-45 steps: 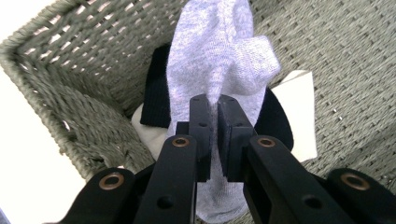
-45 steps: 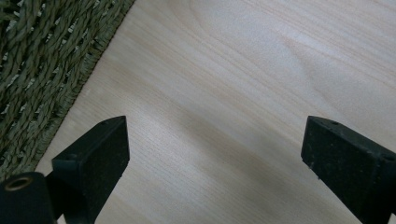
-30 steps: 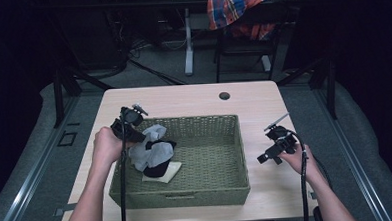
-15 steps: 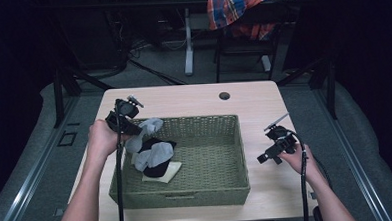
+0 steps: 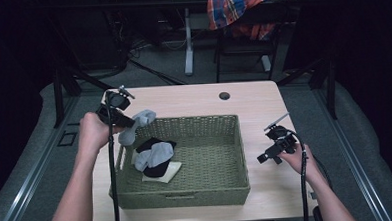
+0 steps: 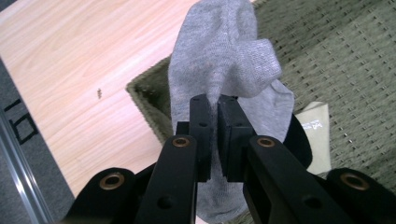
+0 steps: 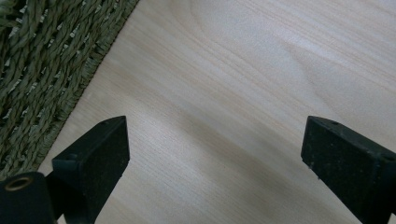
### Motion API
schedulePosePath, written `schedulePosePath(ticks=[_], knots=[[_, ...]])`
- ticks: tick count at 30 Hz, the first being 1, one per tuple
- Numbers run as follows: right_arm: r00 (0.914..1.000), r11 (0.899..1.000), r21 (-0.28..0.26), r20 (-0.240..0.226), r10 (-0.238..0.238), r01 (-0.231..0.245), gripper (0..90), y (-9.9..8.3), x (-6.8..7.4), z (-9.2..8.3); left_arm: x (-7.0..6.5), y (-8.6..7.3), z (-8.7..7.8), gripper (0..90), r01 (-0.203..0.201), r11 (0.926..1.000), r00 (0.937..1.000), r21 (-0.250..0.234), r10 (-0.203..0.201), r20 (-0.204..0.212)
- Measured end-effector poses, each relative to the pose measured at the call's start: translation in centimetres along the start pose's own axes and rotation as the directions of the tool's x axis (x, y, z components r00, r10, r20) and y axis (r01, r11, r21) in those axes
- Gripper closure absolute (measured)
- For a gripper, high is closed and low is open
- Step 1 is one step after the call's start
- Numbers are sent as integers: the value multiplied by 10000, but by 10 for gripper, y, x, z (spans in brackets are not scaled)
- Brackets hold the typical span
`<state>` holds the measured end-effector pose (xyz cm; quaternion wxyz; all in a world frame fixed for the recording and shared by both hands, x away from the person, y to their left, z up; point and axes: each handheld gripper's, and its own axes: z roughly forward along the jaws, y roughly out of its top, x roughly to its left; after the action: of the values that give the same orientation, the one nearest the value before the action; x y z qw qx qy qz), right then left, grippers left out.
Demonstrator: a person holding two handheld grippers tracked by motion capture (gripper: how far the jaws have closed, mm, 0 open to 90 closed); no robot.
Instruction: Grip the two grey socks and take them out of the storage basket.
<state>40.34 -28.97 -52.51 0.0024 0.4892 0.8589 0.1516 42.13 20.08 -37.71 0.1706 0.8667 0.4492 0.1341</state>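
The sock (image 6: 229, 60) pinched between the left gripper's (image 6: 218, 105) jaws is plain light grey with a fine knit texture. Both grippers are matte black, the left one showing small brass-coloured rivets behind its jaws; the right gripper (image 7: 215, 149) is the same black. Under and beyond the left jaws, the woven basket (image 5: 199, 125) is olive green in a braided, rope-like weave. Inside it lie another grey sock (image 5: 156, 153), a black garment (image 5: 159, 168) and a cream piece of cloth (image 5: 167, 173) with faint grey print. The surface (image 7: 243, 70) between the right jaws is pale wood with fine grain lines.
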Motion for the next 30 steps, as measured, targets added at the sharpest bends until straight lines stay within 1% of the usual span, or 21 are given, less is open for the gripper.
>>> schedulePosePath(ticks=[2,3,4,5,7,8,9,11,12,13,14,15,16,19,25,30], knots=[[10000,10000,-65,-8,65,-65,76,0,0,1,3,0,-2,859,81,10000,10000,-38,-81,-47],[9997,9993,-274,-14,244,-244,76,-1,1,2,5,0,-3,859,115,9999,9999,-46,-115,-95],[9998,9995,-247,-43,217,-218,76,-1,1,2,6,0,-4,859,100,9999,9999,-18,-100,-115],[9997,9994,-268,-37,236,-237,76,-1,1,2,8,0,-4,859,169,9998,9998,-53,-170,-135],[10000,10000,-33,-1,25,-25,76,0,0,0,11,-1,-6,859,207,9998,9996,-73,-209,-213],[10000,10000,-16,-82,12,-12,76,0,0,0,14,-2,-7,858,248,9997,9994,-67,-249,-226],[9998,9994,-280,-7,214,-214,76,-1,1,2,15,-3,-8,858,288,9995,9992,-101,-291,-256],[9997,9993,-286,0,241,-241,76,-1,1,2,17,-3,-9,858,360,9993,9989,-121,-364,-284],[9997,9992,-300,17,253,-253,76,-1,2,2,21,-5,-9,859,447,9989,9982,-130,-452,-382],[9997,9992,-294,16,254,-254,76,-1,2,2,24,-6,-10,859,482,9988,9982,-80,-485,-353],[9998,9997,-201,-80,160,-161,76,-1,1,1,27,-7,-10,859,571,9983,9979,-108,-574,-293],[9999,10000,-48,-88,62,-63,76,0,0,0,30,-9,-10,859,667,9977,9973,-115,-671,-311],[10000,10000,-3,-74,9,-9,76,0,0,0,33,-10,-10,859,741,9972,9965,-43,-742,-383],[10000,10000,-63,7,18,-18,76,0,0,0,40,-14,-10,859,966,9953,9940,12,-965,-514],[10000,10000,-64,-73,66,-67,76,0,0,1,52,-21,-10,859,1353,9908,9880,30,-1347,-749],[9999,9999,-72,-77,93,-94,76,0,1,1,62,-28,-7,859,1733,9848,9807,80,-1718,-933]])
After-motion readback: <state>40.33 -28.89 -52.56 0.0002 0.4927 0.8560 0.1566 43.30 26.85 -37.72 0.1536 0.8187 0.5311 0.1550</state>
